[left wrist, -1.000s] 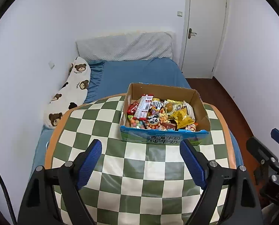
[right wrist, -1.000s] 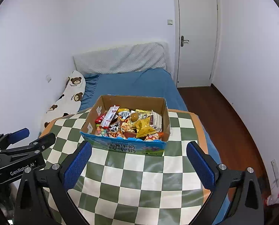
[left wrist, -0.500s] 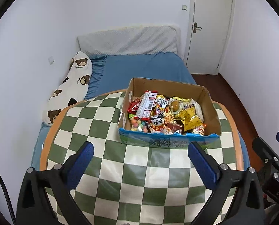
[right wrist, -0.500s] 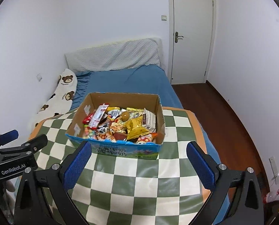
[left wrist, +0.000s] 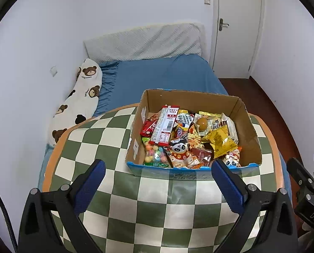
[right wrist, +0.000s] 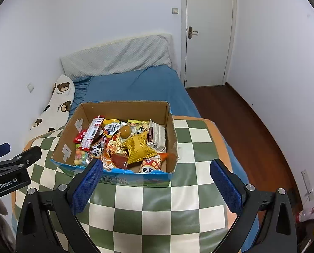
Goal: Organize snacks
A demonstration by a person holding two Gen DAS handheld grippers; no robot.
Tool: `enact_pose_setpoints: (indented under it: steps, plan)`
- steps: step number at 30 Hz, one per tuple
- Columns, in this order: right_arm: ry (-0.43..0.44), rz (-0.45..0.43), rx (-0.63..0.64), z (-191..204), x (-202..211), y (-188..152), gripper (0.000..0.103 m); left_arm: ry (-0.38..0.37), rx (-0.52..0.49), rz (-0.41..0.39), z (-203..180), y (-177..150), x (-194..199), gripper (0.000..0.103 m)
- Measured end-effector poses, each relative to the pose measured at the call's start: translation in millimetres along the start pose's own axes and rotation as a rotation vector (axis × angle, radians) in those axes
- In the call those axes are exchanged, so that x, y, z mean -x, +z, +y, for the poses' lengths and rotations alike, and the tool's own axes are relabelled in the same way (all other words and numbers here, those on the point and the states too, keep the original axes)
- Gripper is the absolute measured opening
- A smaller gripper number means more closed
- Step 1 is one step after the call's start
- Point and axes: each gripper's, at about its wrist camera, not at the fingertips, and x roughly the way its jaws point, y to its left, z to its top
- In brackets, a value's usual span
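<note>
You are holding the left claw (left wrist: pixel 156 176) and right claw (right wrist: pixel 156 176) fully spread, both empty, above the checkered counter (left wrist: pixel 106 145). The left's jaws have just been opening. The cardboard snack box (left wrist: pixel 248 126) is sitting ahead on it, full.

I'm seeing bare checkered table (left wrist: pixel 148 206) lying open between me and the cardboard box (left wrist: pixel 246 113). Its upright walls are ringing the snacks (left wrist: pixel 190 139), leaving access from above. The right gripper (left wrist: pixel 304 175) is crowding my right.
</note>
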Motion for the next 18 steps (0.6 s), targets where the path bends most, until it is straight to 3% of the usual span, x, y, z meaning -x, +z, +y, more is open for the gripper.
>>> enact_pose_setpoints:
  steps: [18]
  plan:
    - [-0.006, 0.010, 0.018, 3.5, -12.7, 4.6, 0.103, -0.012, -0.013, 0.016, -2.9, 1.8, -7.3, 0.103]
